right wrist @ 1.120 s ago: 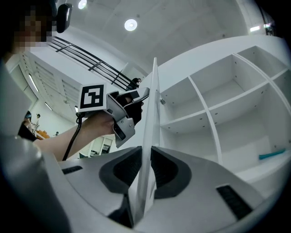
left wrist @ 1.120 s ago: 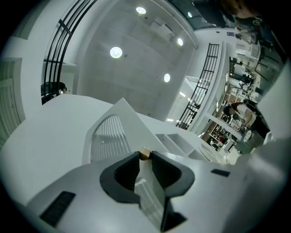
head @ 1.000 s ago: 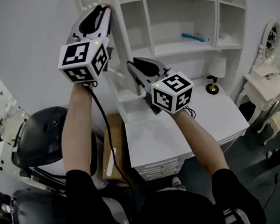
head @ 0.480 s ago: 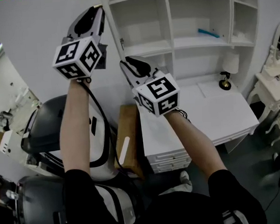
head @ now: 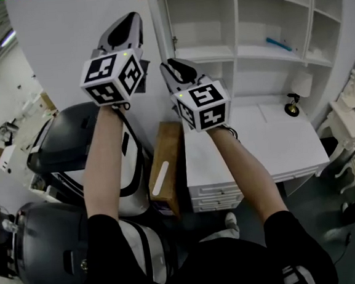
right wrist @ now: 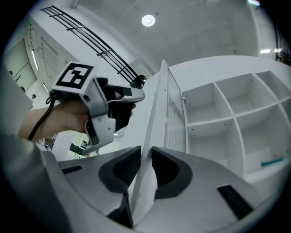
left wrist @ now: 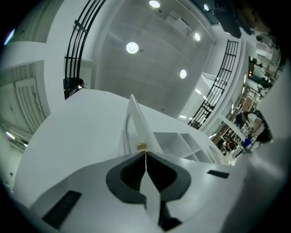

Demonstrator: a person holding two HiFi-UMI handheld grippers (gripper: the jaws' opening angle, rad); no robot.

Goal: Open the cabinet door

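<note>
The white cabinet door (head: 76,48) stands swung out from the shelves (head: 249,45), and both gripper views see it edge-on. My left gripper (head: 131,17) is high on the door's edge, shut on the thin panel (left wrist: 136,123) just below a small brass fitting (left wrist: 141,146). My right gripper (head: 168,66) holds the same edge lower down. Its jaws have just been opening, but the door's edge (right wrist: 157,104) still fills the gap between the pads (right wrist: 129,166). The left gripper (right wrist: 120,98) also shows in the right gripper view, left of the door.
A blue object (head: 278,43) lies on one open shelf. Below are a white desk (head: 270,142) with a small lamp (head: 293,106) and drawers (head: 226,199). A brown box (head: 167,164) and dark grey machines (head: 66,142) stand to the left.
The door has swung further away from the shelves, and both grippers have moved along with it. The two grippers now stand closer together.
</note>
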